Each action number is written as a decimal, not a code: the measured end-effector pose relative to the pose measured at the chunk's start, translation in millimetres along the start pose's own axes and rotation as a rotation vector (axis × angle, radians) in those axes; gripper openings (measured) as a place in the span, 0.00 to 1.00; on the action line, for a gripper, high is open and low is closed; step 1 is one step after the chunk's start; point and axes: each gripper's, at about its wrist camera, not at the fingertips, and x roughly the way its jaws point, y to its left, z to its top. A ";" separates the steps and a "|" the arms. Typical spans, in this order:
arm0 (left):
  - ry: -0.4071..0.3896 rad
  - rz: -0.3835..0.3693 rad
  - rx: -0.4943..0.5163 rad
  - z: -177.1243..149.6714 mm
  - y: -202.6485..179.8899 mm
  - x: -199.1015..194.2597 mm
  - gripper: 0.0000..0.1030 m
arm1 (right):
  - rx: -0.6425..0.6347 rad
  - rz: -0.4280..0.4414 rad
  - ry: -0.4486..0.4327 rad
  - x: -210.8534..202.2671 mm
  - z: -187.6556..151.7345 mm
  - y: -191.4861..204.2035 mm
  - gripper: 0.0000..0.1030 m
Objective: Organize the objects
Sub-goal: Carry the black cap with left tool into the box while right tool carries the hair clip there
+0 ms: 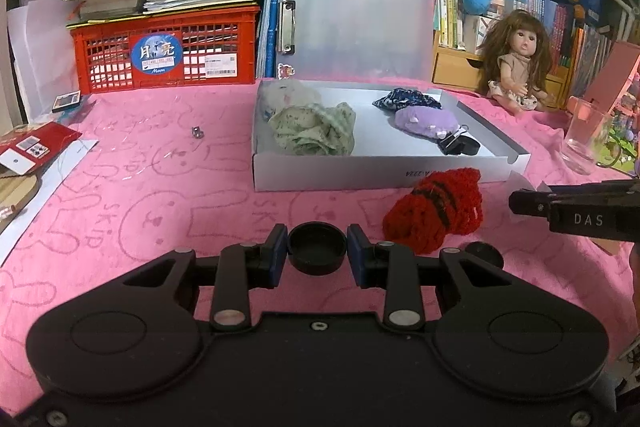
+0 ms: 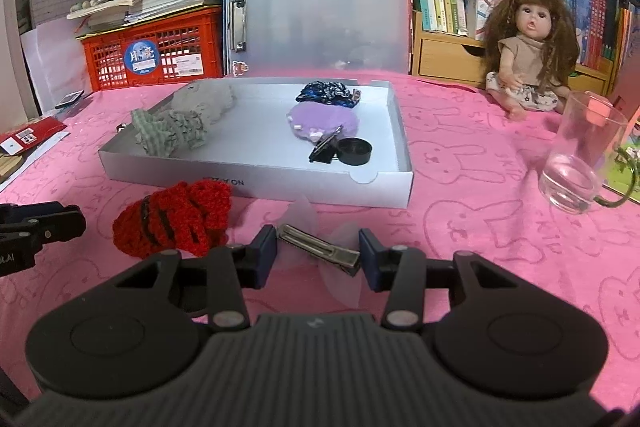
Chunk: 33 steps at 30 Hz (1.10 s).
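Observation:
My left gripper [image 1: 317,255] is shut on a small black round cap [image 1: 317,247], low over the pink cloth. My right gripper [image 2: 319,254] is shut on a silver hair clip [image 2: 320,247] with a translucent bow, its two ends against the blue pads. A red knitted piece [image 1: 434,215] [image 2: 176,219] lies between the two grippers, just in front of the white shallow box [image 1: 360,175] [image 2: 256,183]. Inside the box are a green cloth [image 1: 316,131], a purple pouch [image 2: 324,119], a dark patterned cloth [image 2: 328,93], a binder clip [image 2: 324,149] and another black cap [image 2: 354,151].
A third black cap [image 1: 484,253] lies by my left gripper's right link. A glass mug [image 2: 576,167] and a doll [image 2: 528,59] stand at the right. A red crate [image 1: 168,55] with stacked books and a clear clipboard [image 1: 356,27] line the back. Cards lie at the left edge [image 1: 28,147].

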 end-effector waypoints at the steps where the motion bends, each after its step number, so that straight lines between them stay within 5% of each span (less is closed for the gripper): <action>1: -0.001 -0.001 0.002 1.1 -1.0 0.1 0.30 | 0.001 0.000 0.000 0.0 0.0 -0.3 0.48; 23: -0.034 -0.033 -0.002 7.1 -0.1 -6.3 0.30 | 0.006 -0.007 -0.008 -0.6 6.9 -3.5 0.48; 33: -0.071 -0.051 -0.018 42.5 -0.2 10.3 0.30 | 0.017 -0.041 -0.013 5.8 33.1 -6.2 0.48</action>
